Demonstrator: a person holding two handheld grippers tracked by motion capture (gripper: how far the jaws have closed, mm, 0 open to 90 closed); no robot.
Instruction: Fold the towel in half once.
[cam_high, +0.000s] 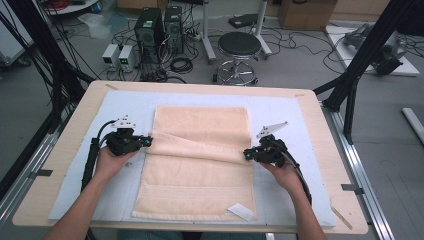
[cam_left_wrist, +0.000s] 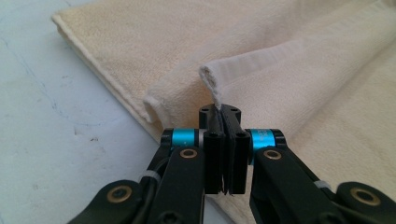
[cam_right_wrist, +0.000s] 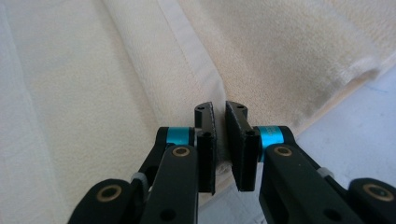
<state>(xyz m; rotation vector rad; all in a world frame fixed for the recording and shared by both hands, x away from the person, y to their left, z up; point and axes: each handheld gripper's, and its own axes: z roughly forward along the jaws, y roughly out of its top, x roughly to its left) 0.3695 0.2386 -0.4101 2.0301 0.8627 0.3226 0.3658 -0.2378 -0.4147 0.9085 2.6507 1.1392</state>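
Towel (cam_high: 200, 165): lies on my table's white mat (cam_high: 280, 120), folded across the middle.
Left gripper (cam_left_wrist: 223, 111): I pinch its folded corner tight.
Right gripper (cam_right_wrist: 219, 114): I clamp the opposite edge.

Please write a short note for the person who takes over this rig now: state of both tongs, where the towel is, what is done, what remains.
Left tongs: shut on the corner of the towel at its left edge.
Right tongs: closed on the towel's right edge; a small gap is visible between the jaws, so check the grip.
Towel: lies on the white mat, with a raised fold ridge running across between the two tongs.
Done: both edges gripped.
Left: probably lift and carry the fold over, then flatten.
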